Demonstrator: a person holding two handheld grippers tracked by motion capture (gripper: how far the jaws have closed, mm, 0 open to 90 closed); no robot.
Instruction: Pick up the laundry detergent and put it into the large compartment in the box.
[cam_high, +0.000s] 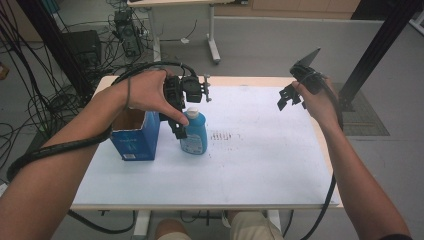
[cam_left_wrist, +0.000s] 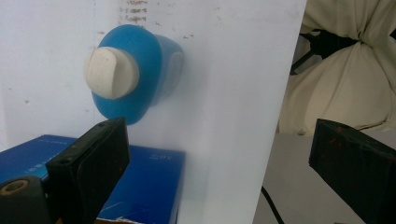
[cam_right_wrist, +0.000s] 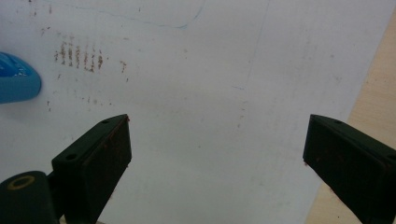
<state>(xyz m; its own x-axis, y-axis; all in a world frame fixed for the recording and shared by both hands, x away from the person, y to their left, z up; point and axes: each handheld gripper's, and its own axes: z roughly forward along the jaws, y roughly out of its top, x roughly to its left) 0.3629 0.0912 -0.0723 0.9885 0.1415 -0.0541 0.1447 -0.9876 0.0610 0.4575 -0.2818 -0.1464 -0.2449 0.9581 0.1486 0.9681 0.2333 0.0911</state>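
Note:
A blue bottle (cam_high: 195, 134) with a white cap (cam_high: 192, 112) stands upright on the white-covered table (cam_high: 250, 160). My left gripper (cam_high: 181, 126) hangs just above and to the left of the bottle, pointing down. In the left gripper view, its jaws (cam_left_wrist: 219, 140) stand wide open with nothing between them. The bottle (cam_left_wrist: 147, 65) and its cap (cam_left_wrist: 111, 72) lie just beyond the left jaw's tip. My right gripper (cam_high: 290, 99) is raised over the table's far right. It is open (cam_right_wrist: 217, 140) over bare sheet, with the bottle (cam_right_wrist: 16, 77) at that view's left edge.
An open blue carton (cam_high: 135, 136) stands right beside the bottle on its left, under my left hand, and its side (cam_left_wrist: 149, 186) lies below the jaws. Brown smudges (cam_high: 220, 135) mark the sheet right of the bottle. The table's wooden edge (cam_right_wrist: 378, 93) runs close to the right gripper.

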